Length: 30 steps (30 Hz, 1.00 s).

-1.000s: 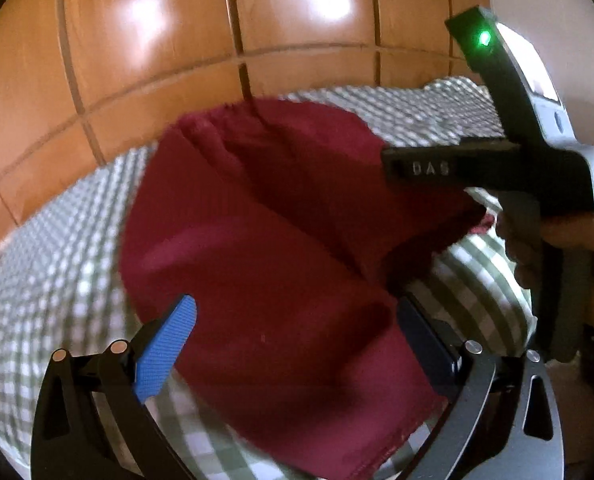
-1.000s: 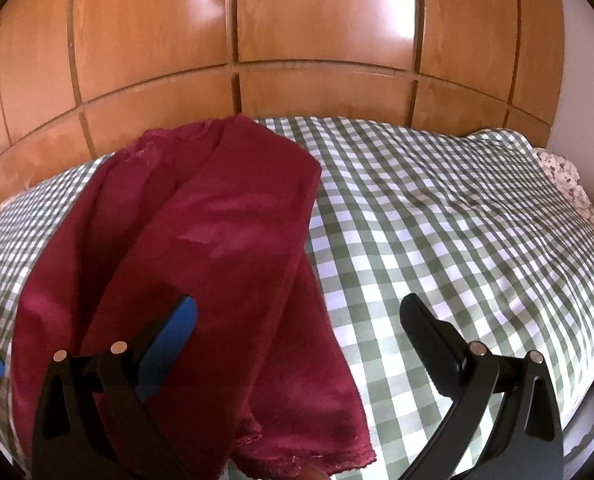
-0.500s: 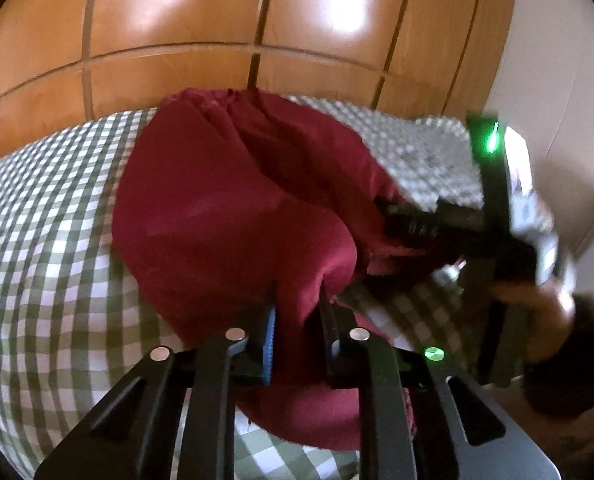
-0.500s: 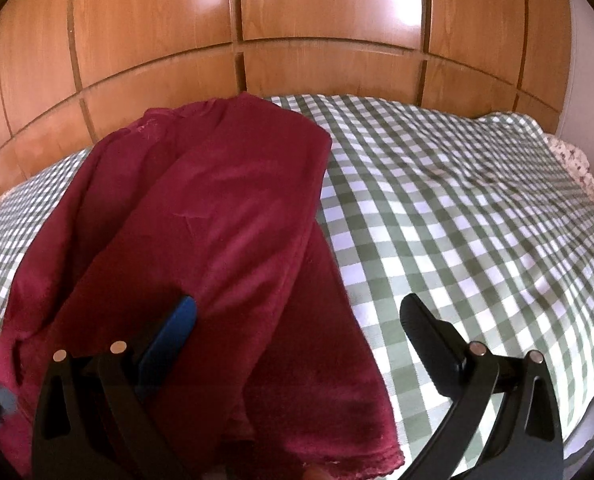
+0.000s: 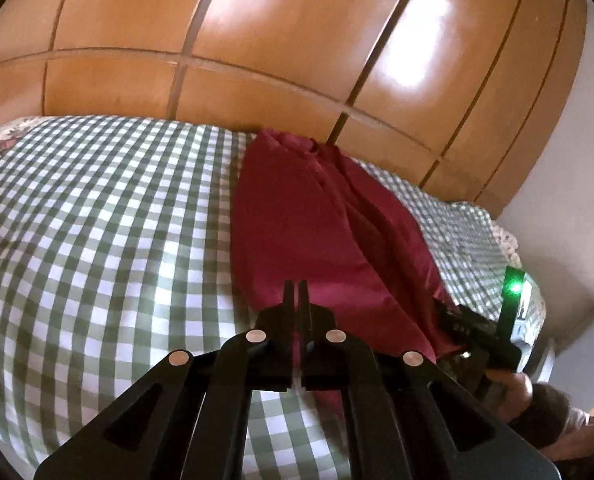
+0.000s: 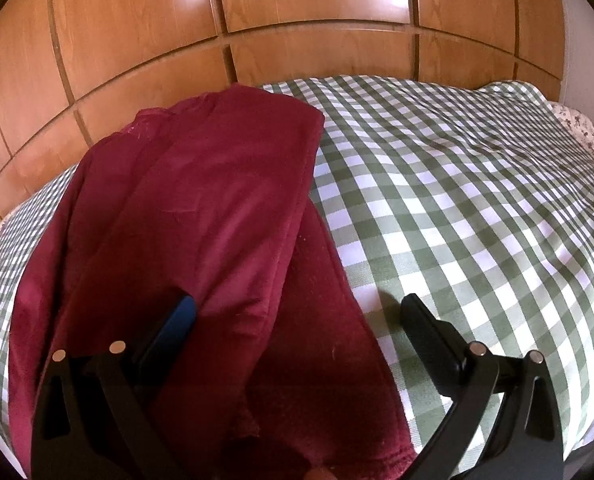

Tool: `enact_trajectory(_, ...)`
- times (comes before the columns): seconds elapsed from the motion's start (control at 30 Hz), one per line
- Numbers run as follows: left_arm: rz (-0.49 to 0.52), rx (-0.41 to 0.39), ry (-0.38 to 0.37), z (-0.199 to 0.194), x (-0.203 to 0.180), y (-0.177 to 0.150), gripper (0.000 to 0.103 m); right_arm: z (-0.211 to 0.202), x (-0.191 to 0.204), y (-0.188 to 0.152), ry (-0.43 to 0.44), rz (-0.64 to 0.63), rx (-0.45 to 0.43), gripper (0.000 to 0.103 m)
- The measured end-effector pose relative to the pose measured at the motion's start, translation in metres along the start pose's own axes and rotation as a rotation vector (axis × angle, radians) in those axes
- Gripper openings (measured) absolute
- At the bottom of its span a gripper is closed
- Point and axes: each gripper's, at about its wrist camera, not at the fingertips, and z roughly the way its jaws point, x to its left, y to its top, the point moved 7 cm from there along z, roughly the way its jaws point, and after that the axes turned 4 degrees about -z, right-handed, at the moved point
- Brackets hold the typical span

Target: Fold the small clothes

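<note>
A dark red garment (image 5: 317, 220) lies lengthwise on the green checked bed cover (image 5: 97, 240), partly folded over itself. My left gripper (image 5: 297, 296) is shut on the garment's near edge. In the right wrist view the red garment (image 6: 201, 208) fills the left half, with a folded layer on top. My right gripper (image 6: 297, 316) is open just above the garment's near end, its blue-padded finger (image 6: 177, 320) over the cloth, the other finger over the bed cover (image 6: 457, 184). The right gripper also shows at the right of the left wrist view (image 5: 477, 332).
A glossy wooden panelled headboard (image 5: 297, 60) runs behind the bed. A white wall (image 5: 577, 200) stands at the right. A floral pillow edge (image 6: 581, 128) shows at the far right of the bed. The person's hand (image 5: 529, 396) holds the right gripper.
My left gripper has closed on the garment's near edge and swung left, pulling the cloth straighter. My right gripper has moved closer and lower over the garment, staying open.
</note>
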Motion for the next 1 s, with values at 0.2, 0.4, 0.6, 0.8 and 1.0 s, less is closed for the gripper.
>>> enact_trajectory(0.2,0.104,0.061,-0.073,0.027,-0.046,-0.036,0.080,0.000,0.000,-0.001,0.003,0.003,0.002,0.101)
enact_trajectory(0.4,0.271,0.151,-0.087,0.059,-0.094,-0.072,0.082,0.002,-0.001,0.000,0.010,0.008,-0.001,0.101)
enact_trajectory(0.6,0.371,0.218,0.000,0.092,-0.092,-0.097,0.024,0.002,-0.001,-0.001,0.021,0.014,-0.005,0.101)
enact_trajectory(0.8,0.195,0.155,-0.120,0.056,-0.071,-0.058,0.007,0.002,-0.002,-0.001,0.024,0.017,-0.007,0.101)
enact_trajectory(1.0,0.045,0.029,-0.081,0.010,-0.009,-0.008,0.007,0.003,-0.002,-0.001,0.026,0.018,-0.007,0.101)
